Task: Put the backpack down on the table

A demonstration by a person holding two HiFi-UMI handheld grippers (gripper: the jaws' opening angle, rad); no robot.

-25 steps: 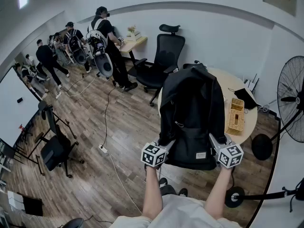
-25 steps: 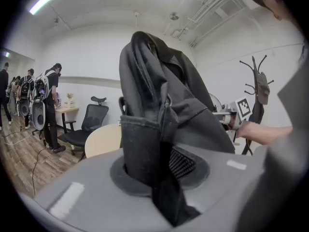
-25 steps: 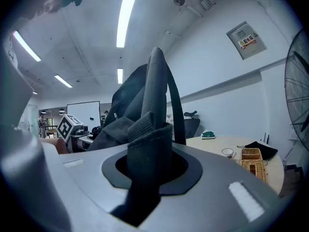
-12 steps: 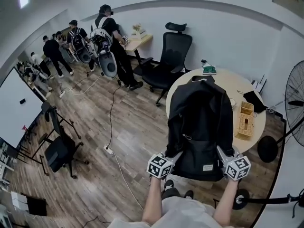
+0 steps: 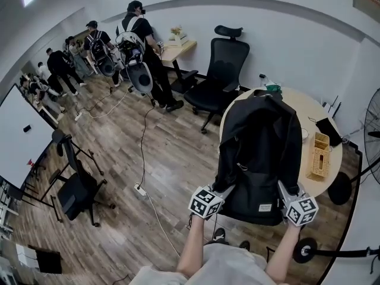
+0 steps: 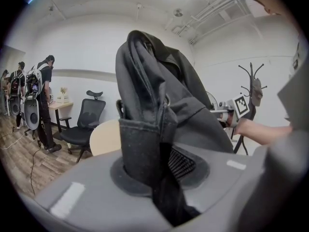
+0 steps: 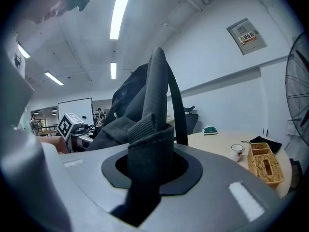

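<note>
A black backpack (image 5: 258, 153) hangs upright between my two grippers, over the near edge of the round wooden table (image 5: 314, 114). My left gripper (image 5: 224, 191) is shut on the fabric at its lower left corner. My right gripper (image 5: 282, 190) is shut on a strap at its lower right. In the left gripper view the backpack (image 6: 159, 81) rises out of the left gripper (image 6: 155, 175), with the table (image 6: 104, 137) behind it. In the right gripper view a padded strap (image 7: 153, 129) is pinched in the right gripper (image 7: 147, 178). Whether the bag's bottom touches the table is hidden.
On the table stand a wicker basket (image 5: 320, 154), a black pouch (image 5: 328, 130), a white cup (image 7: 236, 151) and a green thing (image 5: 272, 88). A black office chair (image 5: 222, 70) stands behind the table and a fan (image 5: 374, 132) at the right. People (image 5: 139, 46) stand far left, and a cable (image 5: 142, 159) crosses the floor.
Both grippers have carried the backpack forward toward the round table. The bag now covers more of the tabletop. The grips on it look the same.
</note>
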